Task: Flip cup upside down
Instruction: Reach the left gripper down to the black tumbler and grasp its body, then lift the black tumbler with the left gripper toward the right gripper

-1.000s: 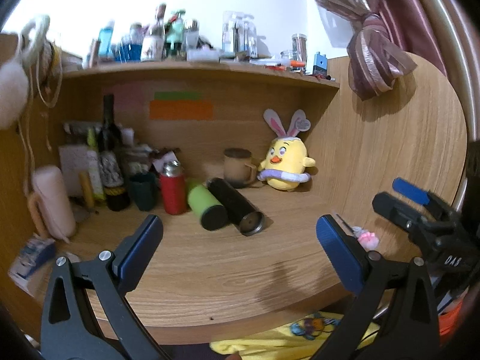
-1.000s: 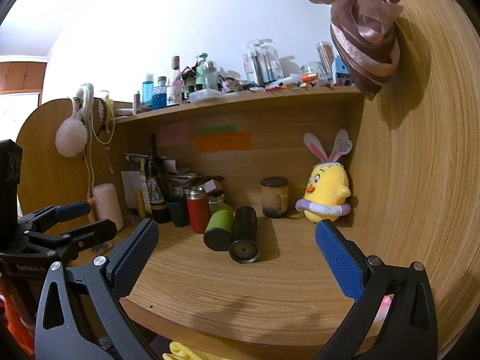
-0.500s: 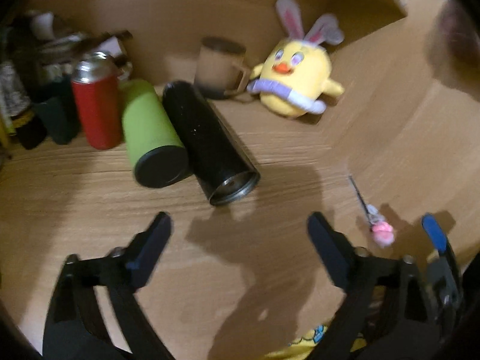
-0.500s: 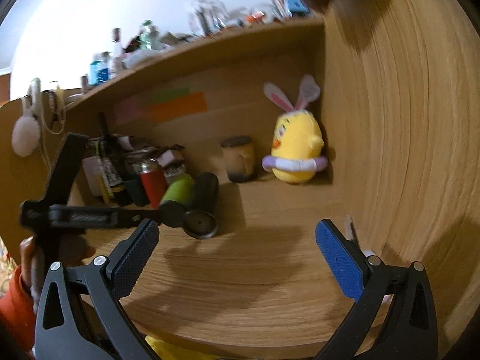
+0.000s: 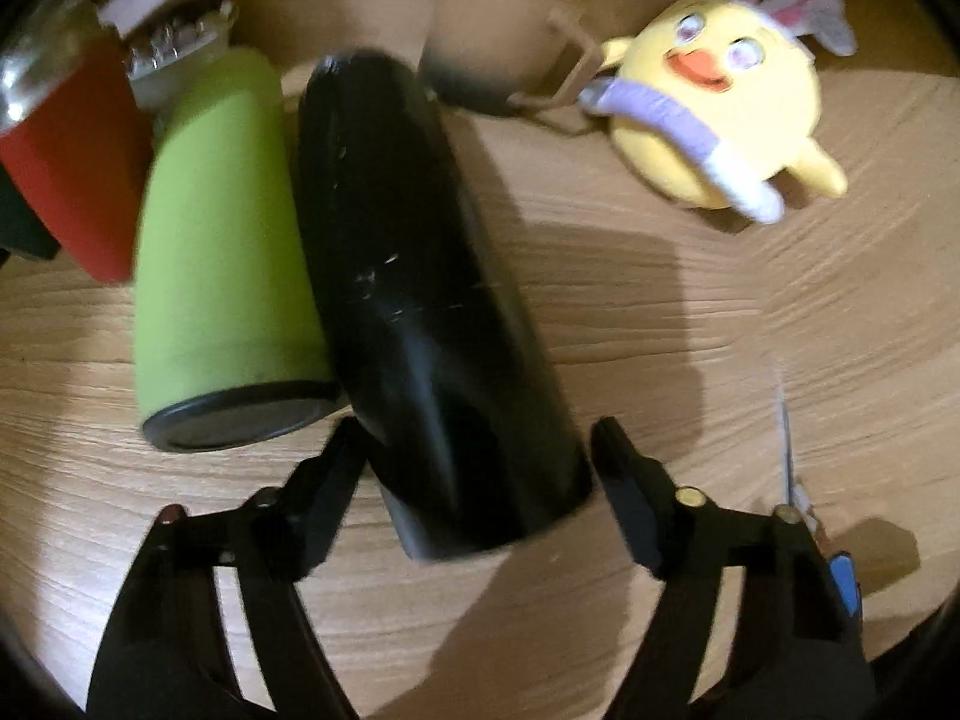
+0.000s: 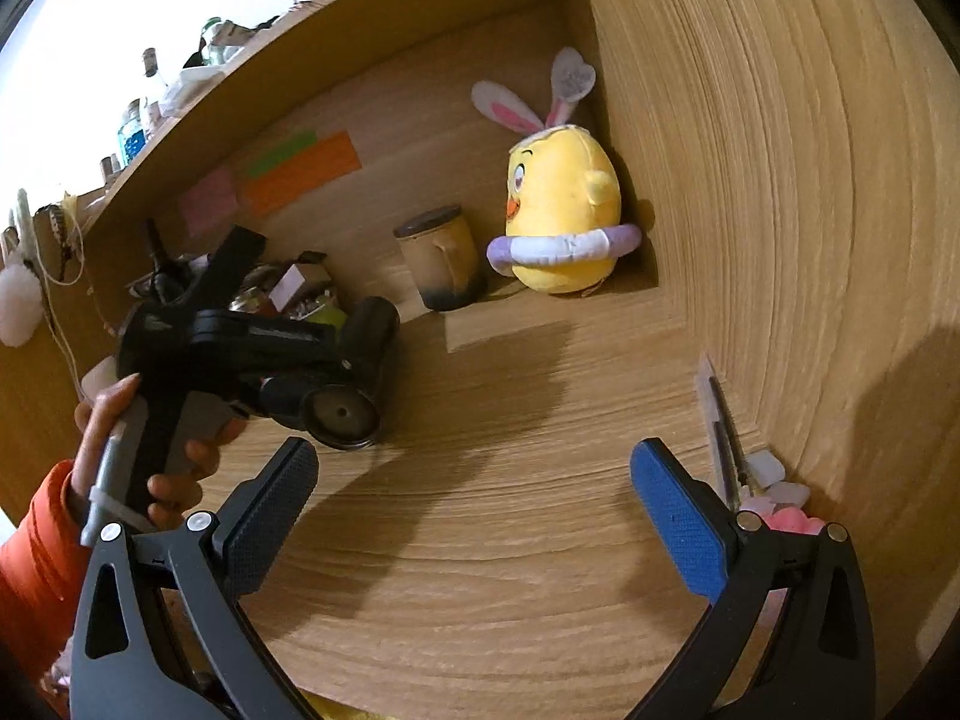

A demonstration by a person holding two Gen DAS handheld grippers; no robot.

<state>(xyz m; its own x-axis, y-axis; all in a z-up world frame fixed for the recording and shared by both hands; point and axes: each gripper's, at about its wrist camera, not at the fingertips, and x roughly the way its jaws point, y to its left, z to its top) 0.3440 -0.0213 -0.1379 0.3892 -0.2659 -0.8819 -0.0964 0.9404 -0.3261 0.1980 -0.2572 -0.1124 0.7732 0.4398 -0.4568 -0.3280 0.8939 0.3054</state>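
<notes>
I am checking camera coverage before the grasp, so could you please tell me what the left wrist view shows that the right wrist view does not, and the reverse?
Only the left wrist view shows the open left claw straddling the lying black cylindrical cup, the whole lime green tumbler touching it, and the red can.

Only the right wrist view shows the open right claw, empty over the wooden desk, the orange sticky note, and the hand holding the left tool.

Both show the black cup, tan handled mug and yellow plush chick.
</notes>
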